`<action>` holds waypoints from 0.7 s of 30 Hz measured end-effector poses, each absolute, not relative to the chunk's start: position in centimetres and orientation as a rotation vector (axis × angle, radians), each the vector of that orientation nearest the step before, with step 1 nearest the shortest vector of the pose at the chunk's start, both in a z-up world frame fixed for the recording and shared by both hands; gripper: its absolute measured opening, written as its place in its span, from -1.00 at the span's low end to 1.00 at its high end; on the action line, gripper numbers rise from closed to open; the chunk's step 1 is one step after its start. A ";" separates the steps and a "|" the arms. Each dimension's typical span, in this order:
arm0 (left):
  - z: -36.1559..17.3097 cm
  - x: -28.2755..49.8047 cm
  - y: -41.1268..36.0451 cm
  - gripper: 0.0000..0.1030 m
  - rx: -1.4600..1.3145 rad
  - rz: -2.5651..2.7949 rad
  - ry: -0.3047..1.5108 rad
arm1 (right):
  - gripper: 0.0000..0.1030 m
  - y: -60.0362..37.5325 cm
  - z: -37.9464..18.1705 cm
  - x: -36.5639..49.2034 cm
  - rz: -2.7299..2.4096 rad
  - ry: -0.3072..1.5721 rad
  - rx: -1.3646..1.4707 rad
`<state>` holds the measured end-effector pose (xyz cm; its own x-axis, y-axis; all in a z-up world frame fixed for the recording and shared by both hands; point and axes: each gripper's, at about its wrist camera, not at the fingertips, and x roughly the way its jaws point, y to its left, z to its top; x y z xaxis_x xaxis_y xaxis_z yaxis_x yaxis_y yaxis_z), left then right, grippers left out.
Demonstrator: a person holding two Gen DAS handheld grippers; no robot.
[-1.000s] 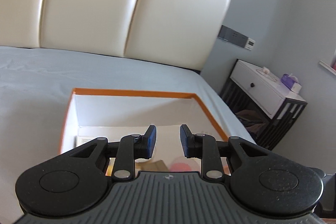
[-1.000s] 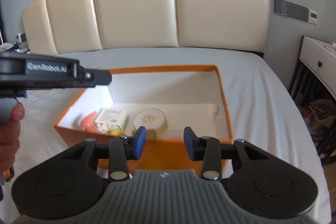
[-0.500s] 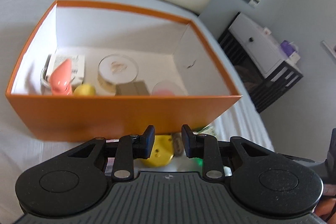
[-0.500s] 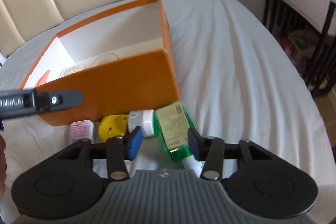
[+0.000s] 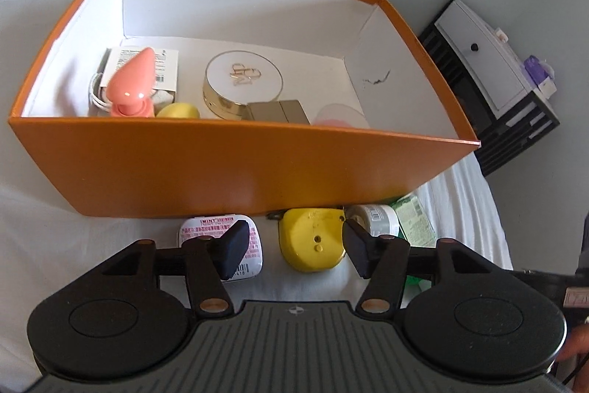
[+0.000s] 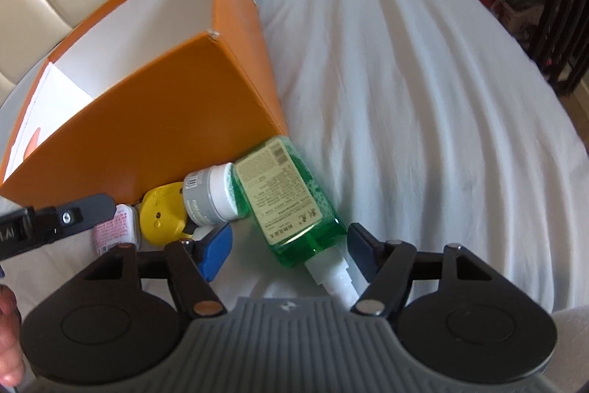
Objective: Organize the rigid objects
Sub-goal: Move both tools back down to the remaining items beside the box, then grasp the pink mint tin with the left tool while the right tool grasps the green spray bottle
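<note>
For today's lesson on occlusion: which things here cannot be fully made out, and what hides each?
- Pink item, left wrist view: hidden behind the box front wall.
- Green bottle nozzle, right wrist view: hidden under the right gripper.
- Mint tin, left wrist view: partly covered by a left gripper finger.
- Jar label, right wrist view: too blurred to read.

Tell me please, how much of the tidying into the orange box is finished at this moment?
Partly done. Inside the orange box lie a pink cone, a round compact and a few other things. Nothing is gripped: the left gripper is open over the yellow case, the right gripper open around the green bottle. The mint tin and grey jar also remain outside.
</note>
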<state>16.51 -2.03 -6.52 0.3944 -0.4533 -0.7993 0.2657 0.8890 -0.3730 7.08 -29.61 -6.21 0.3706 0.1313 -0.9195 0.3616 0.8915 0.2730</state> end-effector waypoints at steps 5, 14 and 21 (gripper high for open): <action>-6.7 16.2 -2.7 0.33 -0.117 -0.450 1.068 | 0.08 -29.1 -6.6 7.6 -0.171 1.213 0.418; -6.7 16.0 -2.3 0.46 -0.004 -0.361 1.067 | -0.07 -28.2 -6.6 7.3 -0.031 1.247 0.391; -8.3 16.7 -2.2 0.59 -0.002 -0.291 1.123 | 0.03 -27.6 -5.6 7.2 -0.084 1.141 0.306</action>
